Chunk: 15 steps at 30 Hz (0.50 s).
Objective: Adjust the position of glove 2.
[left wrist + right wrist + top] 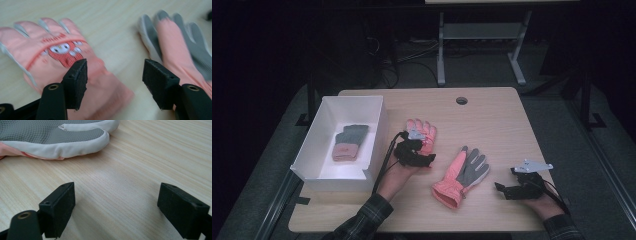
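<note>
Pink glove (pixel 347 142) already placed in box (pixel 374 107); two gloves left on tabletop (pixel 492 115). Left gripper (pixel 115 72) parted over cartoon glove (pixel 50 57), nothing clamped. Right gripper (pixel 116 207) parted, empty.

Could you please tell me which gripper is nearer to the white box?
Left. The left gripper is over the pink glove just right of the white box; the right gripper is by the table's far right edge.
</note>
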Motion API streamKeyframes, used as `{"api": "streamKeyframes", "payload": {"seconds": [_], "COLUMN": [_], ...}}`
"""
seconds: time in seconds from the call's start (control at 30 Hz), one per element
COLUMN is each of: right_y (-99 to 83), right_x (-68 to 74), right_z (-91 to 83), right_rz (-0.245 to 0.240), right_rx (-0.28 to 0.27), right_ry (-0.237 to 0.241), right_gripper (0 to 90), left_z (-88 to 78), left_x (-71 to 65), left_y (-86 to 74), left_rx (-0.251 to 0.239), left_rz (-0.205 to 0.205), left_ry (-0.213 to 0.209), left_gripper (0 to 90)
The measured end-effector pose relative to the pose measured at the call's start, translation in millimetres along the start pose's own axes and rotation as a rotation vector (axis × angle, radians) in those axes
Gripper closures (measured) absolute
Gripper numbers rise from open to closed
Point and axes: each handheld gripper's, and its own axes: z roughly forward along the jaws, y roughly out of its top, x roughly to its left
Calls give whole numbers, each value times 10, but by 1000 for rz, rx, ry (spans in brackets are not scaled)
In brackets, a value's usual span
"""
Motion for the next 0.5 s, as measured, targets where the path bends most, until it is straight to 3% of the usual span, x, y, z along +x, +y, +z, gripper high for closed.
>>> {"api": "streamKeyframes", "payload": {"seconds": [0.2, 0.33, 0.4, 0.5], "right_y": [0, 1, 0, 2], "right_x": [3, 2, -1, 0], "right_z": [2, 2, 2, 4], "right_rz": [-1, -1, -3, 0], "right_rx": [1, 0, 0, -2], "right_ry": [-3, -3, -2, -2], "right_gripper": [142, 142, 143, 143], "left_z": [137, 188, 205, 267], "left_x": [135, 274, 356, 477], "left_y": [170, 271, 302, 317], "left_rx": [-20, -19, -20, -15], "left_rz": [-37, -72, -91, -126], "left_ry": [49, 106, 153, 193], "left_gripper": [500, 741, 861, 895]}}
